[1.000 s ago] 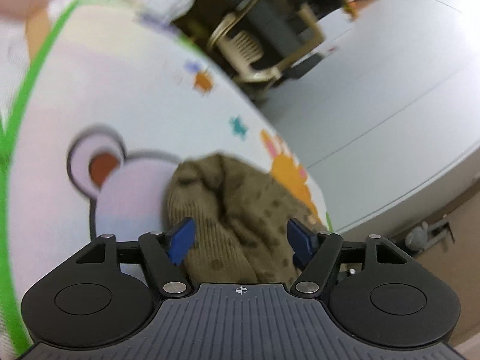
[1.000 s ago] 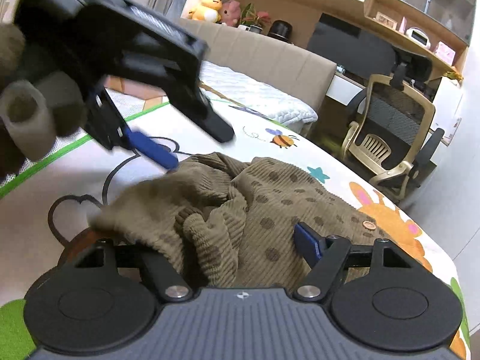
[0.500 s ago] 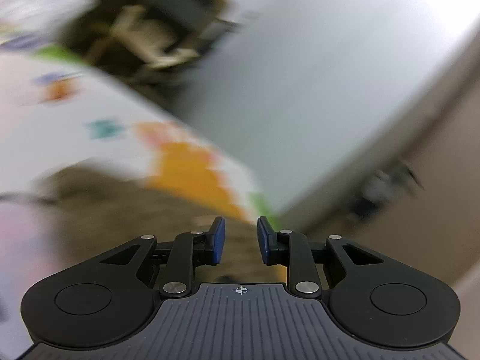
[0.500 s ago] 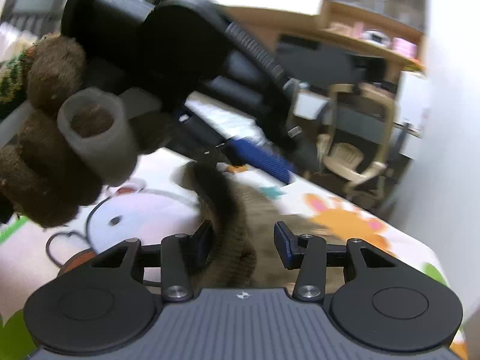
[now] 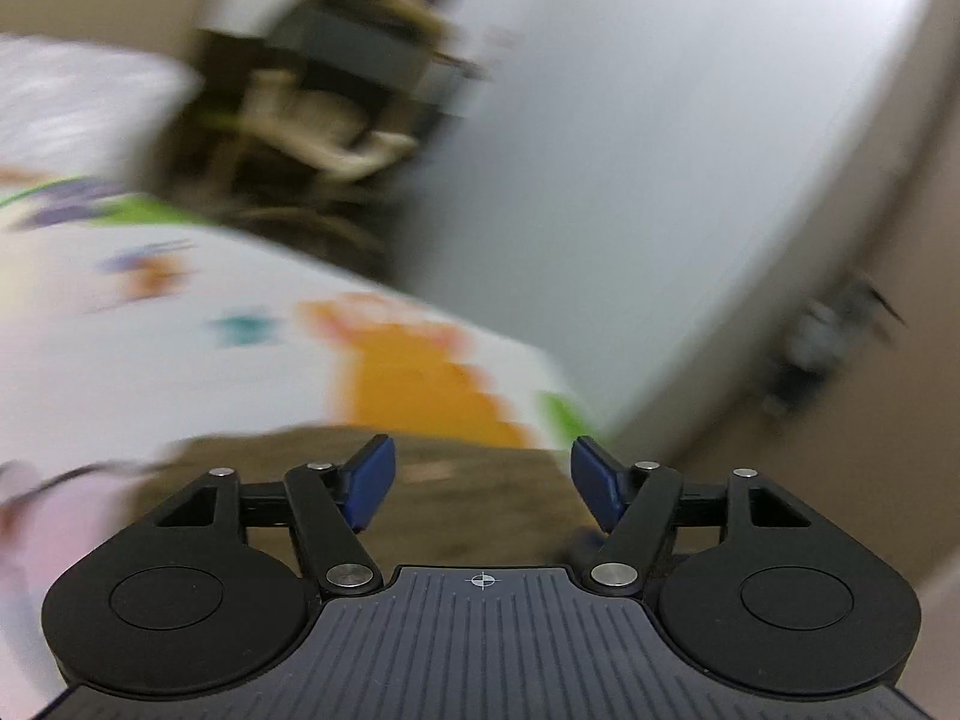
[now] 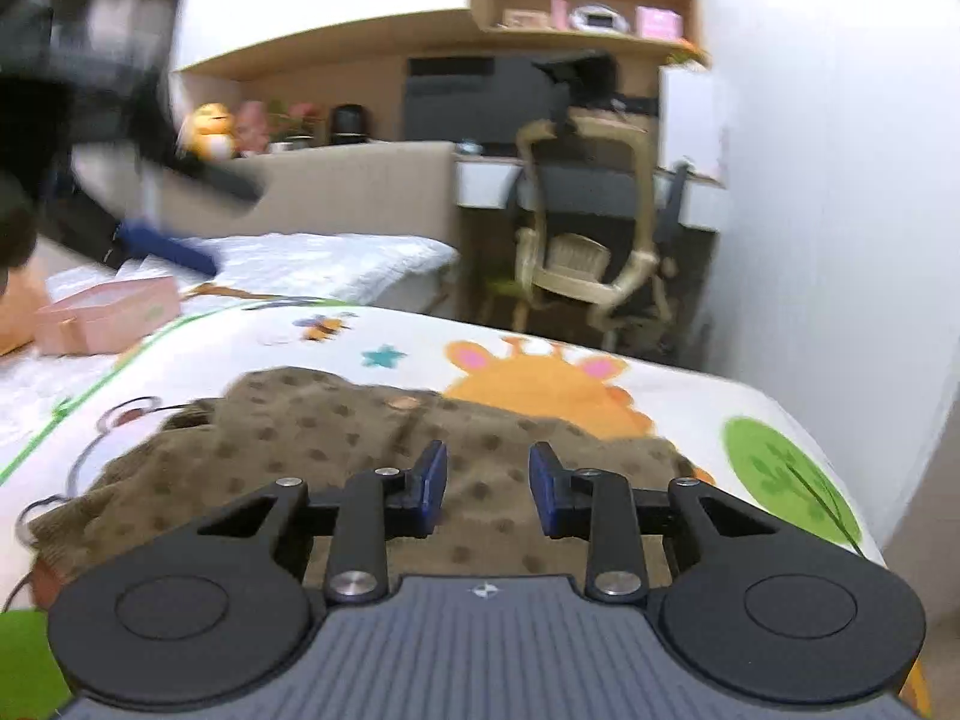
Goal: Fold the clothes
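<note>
A brown knit garment with dark dots (image 6: 300,420) lies spread on the cartoon play mat (image 6: 690,396). My right gripper (image 6: 487,468) hovers low over its near right part. Its jaws stand a little apart and are closing, with no fabric pinched between the pads. My left gripper (image 5: 480,462) is raised above the garment's edge (image 5: 468,504); its jaws are opening wide and hold nothing. That view is blurred by motion. The left gripper also shows as a dark blur with a blue finger (image 6: 168,246) at the upper left of the right wrist view.
A pink box (image 6: 108,315) sits at the mat's far left. Behind it is a bed with a white quilt (image 6: 336,264). A beige office chair (image 6: 588,240) and a desk stand beyond the mat. A white wall (image 6: 840,240) runs close along the mat's right edge.
The garment went from a bunched heap to lying spread out. My left gripper shut, then opened and lifted off it. My right gripper's jaws narrowed, and it swung right.
</note>
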`<action>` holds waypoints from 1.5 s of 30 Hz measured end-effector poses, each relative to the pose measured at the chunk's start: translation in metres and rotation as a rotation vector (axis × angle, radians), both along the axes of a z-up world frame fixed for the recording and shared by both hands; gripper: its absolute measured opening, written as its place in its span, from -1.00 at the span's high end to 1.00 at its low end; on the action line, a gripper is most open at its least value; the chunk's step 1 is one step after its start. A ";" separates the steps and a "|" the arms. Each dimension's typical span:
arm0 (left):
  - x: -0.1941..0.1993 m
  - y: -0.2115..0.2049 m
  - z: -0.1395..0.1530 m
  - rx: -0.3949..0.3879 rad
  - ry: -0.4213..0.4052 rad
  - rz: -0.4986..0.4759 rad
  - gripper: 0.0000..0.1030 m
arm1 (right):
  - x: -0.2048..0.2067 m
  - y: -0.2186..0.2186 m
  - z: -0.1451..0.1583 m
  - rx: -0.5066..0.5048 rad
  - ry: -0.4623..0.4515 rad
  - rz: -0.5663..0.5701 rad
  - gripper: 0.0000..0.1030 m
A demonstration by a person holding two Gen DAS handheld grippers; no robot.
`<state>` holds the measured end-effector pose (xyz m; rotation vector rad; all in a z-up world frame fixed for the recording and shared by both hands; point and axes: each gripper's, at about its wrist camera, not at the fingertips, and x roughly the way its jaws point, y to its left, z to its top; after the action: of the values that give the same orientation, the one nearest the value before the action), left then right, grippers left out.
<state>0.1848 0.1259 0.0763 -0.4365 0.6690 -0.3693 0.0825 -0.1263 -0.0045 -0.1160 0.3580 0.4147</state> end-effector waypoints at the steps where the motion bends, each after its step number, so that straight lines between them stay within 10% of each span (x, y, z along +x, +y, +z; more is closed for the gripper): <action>1: -0.010 0.020 -0.010 0.005 0.031 0.047 -0.37 | -0.006 0.009 0.004 -0.006 0.001 0.030 0.36; 9: -0.062 0.062 -0.090 0.025 0.231 0.103 -0.36 | -0.035 0.072 0.014 -0.124 -0.012 0.261 -0.23; 13: -0.062 0.053 -0.107 0.044 0.220 0.123 0.25 | -0.054 0.098 0.011 -0.197 -0.037 0.364 -0.64; 16: -0.057 0.056 -0.106 0.003 0.215 0.120 0.63 | -0.070 0.120 0.003 -0.268 -0.055 0.445 -0.64; 26: -0.029 0.049 -0.106 -0.260 0.229 0.040 0.73 | -0.076 0.192 -0.028 -0.440 -0.031 0.502 -0.63; 33: -0.058 0.071 -0.094 -0.020 0.187 0.114 -0.05 | -0.081 0.173 -0.021 -0.409 -0.041 0.494 -0.69; 36: -0.076 0.067 -0.098 0.066 0.174 0.091 -0.09 | -0.079 0.157 -0.018 -0.395 -0.028 0.462 -0.69; 41: -0.089 0.036 -0.104 0.302 0.082 0.008 0.17 | -0.078 0.139 -0.015 -0.385 -0.007 0.434 -0.70; 42: -0.087 0.030 -0.104 0.343 0.066 -0.004 0.52 | -0.078 0.138 -0.015 -0.384 -0.004 0.434 -0.70; 45: -0.071 0.038 -0.100 0.242 0.097 0.006 0.77 | -0.080 0.143 -0.013 -0.386 -0.021 0.461 -0.70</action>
<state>0.1137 0.1640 -0.0242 -0.2269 0.7960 -0.2588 0.0029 0.0168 -0.0180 -0.5861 0.3871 0.7959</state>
